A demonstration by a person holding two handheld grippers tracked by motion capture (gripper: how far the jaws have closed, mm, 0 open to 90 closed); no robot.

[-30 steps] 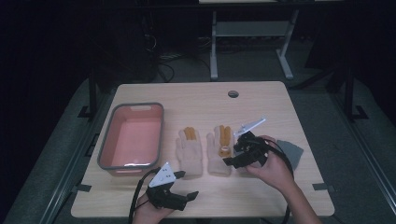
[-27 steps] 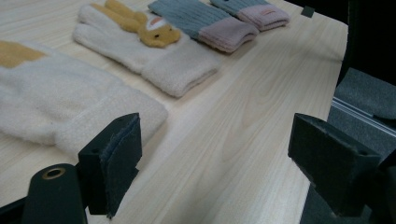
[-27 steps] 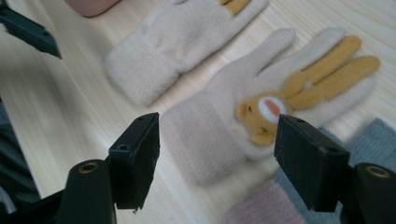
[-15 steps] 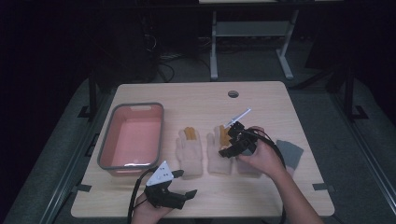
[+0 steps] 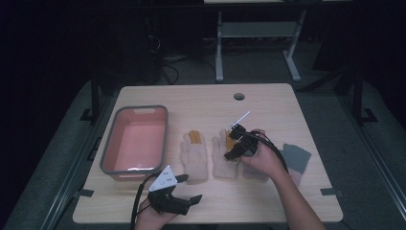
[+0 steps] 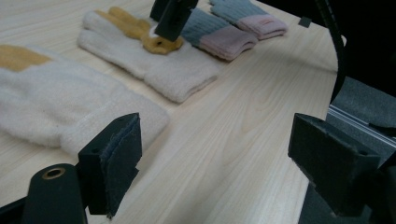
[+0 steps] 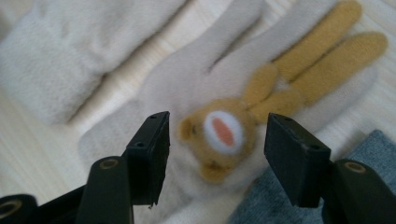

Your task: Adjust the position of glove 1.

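Two cream gloves with yellow fingers lie side by side mid-table, the left glove [image 5: 194, 155] and the right glove [image 5: 221, 163]. My right gripper [image 5: 231, 143] hovers low over the right glove [image 7: 187, 70]. Its jaws have just been closing and stand apart on either side of a tan bear-face patch [image 7: 219, 135] without pressing on it. My left gripper [image 5: 190, 188] rests near the table's front edge, open, with bare wood between its jaws [image 6: 215, 158]. The left glove's cuff [image 6: 56, 112] lies just beside its left jaw.
A pink tray with a grey rim [image 5: 107, 153] stands at the left, nothing visible in it. A grey and pink glove [image 5: 297, 155] lies right of the right hand. A round cable hole [image 5: 239, 96] sits near the table's far edge.
My right gripper has moved left and down, from beside the grey glove to over the right cream glove, and turned downward. The left gripper has stayed put.
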